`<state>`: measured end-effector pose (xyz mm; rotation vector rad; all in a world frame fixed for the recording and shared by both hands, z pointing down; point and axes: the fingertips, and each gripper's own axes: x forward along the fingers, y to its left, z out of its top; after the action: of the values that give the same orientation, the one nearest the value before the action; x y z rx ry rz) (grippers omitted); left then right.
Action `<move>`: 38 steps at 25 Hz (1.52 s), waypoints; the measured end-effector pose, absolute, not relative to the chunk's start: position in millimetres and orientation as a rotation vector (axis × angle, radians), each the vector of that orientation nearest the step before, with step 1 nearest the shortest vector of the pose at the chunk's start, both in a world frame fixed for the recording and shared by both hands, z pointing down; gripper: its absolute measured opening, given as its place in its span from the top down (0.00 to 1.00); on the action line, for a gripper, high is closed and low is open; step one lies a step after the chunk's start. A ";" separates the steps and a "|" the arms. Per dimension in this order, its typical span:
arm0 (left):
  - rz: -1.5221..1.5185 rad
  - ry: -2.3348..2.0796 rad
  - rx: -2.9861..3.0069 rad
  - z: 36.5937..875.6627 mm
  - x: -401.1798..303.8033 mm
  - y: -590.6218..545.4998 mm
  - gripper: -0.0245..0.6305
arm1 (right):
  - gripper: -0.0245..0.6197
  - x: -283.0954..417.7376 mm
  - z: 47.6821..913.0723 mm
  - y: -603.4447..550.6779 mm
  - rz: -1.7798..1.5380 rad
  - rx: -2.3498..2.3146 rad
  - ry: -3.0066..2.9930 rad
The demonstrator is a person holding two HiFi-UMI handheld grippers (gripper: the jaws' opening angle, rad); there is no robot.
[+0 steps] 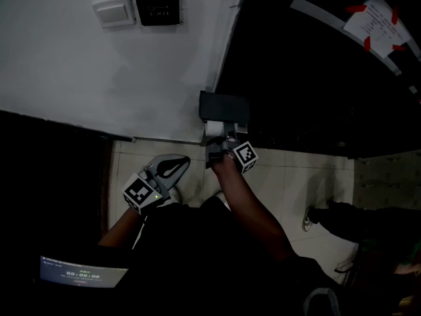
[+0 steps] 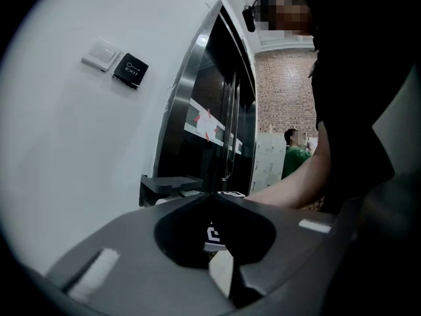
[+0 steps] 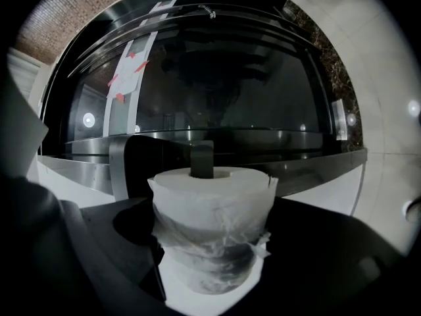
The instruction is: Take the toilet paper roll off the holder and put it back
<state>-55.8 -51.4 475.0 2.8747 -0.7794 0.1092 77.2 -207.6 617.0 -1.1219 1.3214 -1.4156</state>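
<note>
The white toilet paper roll (image 3: 210, 222) stands on the dark holder (image 3: 141, 160), whose post (image 3: 202, 158) runs through its core. My right gripper (image 3: 210, 245) has a jaw on each side of the roll and pinches its lower half in: shut on it. In the head view the roll (image 1: 214, 129) shows just below the black holder (image 1: 223, 107), fixed at the wall's corner, with the right gripper (image 1: 217, 140) reaching up to it. My left gripper (image 1: 172, 166) hangs lower left, away from the holder (image 2: 168, 184). Its jaw tips (image 2: 212, 196) meet, with nothing held.
On the white wall above are a light switch (image 1: 113, 12) and a black exit button (image 1: 158, 7). Right of the holder is a dark glass door (image 1: 316, 64) with a taped paper notice (image 1: 375, 22). A bystander's shoe (image 1: 309, 217) is on the tiled floor at right.
</note>
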 end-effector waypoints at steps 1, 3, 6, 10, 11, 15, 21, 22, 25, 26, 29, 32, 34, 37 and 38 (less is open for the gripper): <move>0.104 -0.779 2.882 475.7 -55.7 -52.1 0.96 | 0.27 77.1 616.6 -207.1 -1.417 -1.117 1.325; 0.097 -0.773 2.896 476.9 -54.3 -53.1 0.96 | 0.26 77.9 614.1 -205.1 -1.413 -1.117 1.341; 0.094 -0.763 2.890 475.3 -52.2 -54.0 0.96 | 0.26 77.3 611.6 -199.3 -1.412 -1.123 1.374; 0.105 -0.747 2.868 473.8 -47.7 -53.3 0.96 | 0.26 76.5 610.0 -183.9 -1.436 -1.104 1.407; 0.102 -0.743 2.874 474.9 -46.2 -53.7 0.96 | 0.26 77.0 608.3 -180.1 -1.441 -1.096 1.415; 0.094 -0.722 2.890 475.1 -39.5 -54.6 0.96 | 0.26 80.8 604.7 -164.4 -1.451 -1.082 1.446; 0.094 -0.701 2.906 472.3 -32.0 -57.2 0.96 | 0.26 89.2 590.4 -147.1 -1.388 -1.088 1.596; 0.097 -0.698 2.906 471.4 -30.5 -57.5 0.96 | 0.26 90.8 585.8 -145.7 -1.369 -1.106 1.642; 0.089 -0.687 2.927 472.3 -26.1 -58.8 0.96 | 0.26 99.5 573.1 -143.4 -1.273 -1.203 1.823; 0.089 -0.684 2.929 472.0 -24.8 -59.2 0.96 | 0.26 102.2 567.8 -143.3 -1.225 -1.233 1.894; 0.100 -0.675 2.926 473.0 -22.0 -59.4 0.96 | 0.26 104.1 550.4 -141.1 -1.069 -1.296 2.103; 0.102 -0.670 2.937 476.4 -19.7 -59.7 0.96 | 0.26 98.5 531.3 -136.0 -0.812 -1.386 2.385; 0.099 -0.667 2.939 475.3 -17.8 -59.7 0.96 | 0.26 89.4 516.5 -129.7 -0.570 -1.413 2.600; 0.101 -0.661 2.920 470.5 -16.1 -59.6 0.96 | 0.26 75.4 496.1 -118.9 -0.266 -1.370 2.802; 0.103 -0.661 2.919 470.4 -16.1 -59.9 0.96 | 0.26 73.0 490.6 -116.4 -0.213 -1.345 2.823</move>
<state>-16.1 -59.9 470.4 2.9185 -0.6613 0.1026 73.0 -116.4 490.6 -1.3451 2.8229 -0.2128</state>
